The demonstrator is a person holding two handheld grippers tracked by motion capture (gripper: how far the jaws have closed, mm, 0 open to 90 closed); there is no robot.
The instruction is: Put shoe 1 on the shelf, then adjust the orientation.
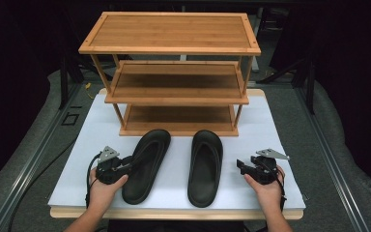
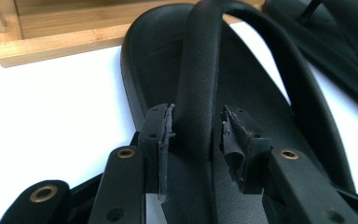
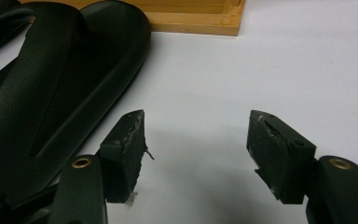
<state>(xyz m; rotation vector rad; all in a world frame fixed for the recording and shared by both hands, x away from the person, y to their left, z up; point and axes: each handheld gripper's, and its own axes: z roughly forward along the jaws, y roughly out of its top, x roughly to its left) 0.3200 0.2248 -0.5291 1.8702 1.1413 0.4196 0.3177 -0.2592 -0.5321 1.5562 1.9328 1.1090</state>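
White tabletop (image 1: 270, 145) near its front edge: left gripper (image 2: 196, 140) straddles, without pressing, the left sandal (image 1: 146, 164) strap lengthwise; right gripper (image 3: 196, 154) stands wide, beside the right sandal (image 1: 205, 166).

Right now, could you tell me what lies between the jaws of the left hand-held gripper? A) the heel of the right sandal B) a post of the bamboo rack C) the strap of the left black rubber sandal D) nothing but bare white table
C: in the left gripper view the left hand-held gripper has the strap of the left black rubber sandal between its jaws, small gaps at both pads.
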